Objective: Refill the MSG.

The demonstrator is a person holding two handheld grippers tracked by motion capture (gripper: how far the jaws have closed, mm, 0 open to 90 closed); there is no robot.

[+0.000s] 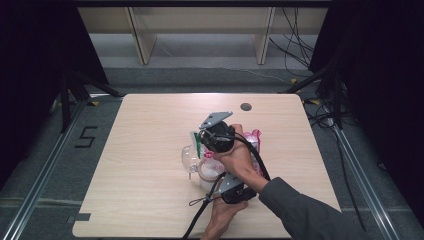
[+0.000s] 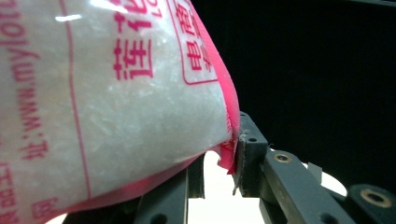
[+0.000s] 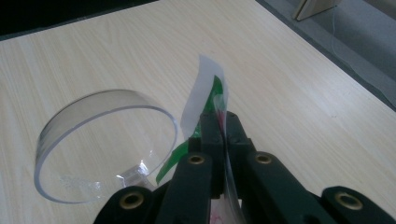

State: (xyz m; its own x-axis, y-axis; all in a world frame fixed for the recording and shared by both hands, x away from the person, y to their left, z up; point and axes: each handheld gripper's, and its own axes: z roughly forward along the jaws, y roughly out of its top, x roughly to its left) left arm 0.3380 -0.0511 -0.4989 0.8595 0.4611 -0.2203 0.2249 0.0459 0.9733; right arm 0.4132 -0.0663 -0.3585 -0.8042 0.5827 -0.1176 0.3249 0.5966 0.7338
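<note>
Both fingers sets clamp shut, the left gripper [image 2: 236,163] on the pink-edged sugar bag [image 2: 107,102], the right gripper [image 3: 219,135] on its green-and-white strip [image 3: 208,93], seemingly to tear it beside the glass cup [image 3: 100,144] at lower left.

On the bench [image 1: 150,150], the glass mug [image 1: 190,159] stands left of the bag [image 1: 254,140]. The right gripper [image 1: 202,134] sits behind the mug, the left gripper [image 1: 235,192] nearer the person.

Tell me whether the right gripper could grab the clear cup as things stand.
Probably not yet: the right gripper is shut on the bag's corner. The clear cup stands right beside it, unobstructed, once the jaws let go.
</note>
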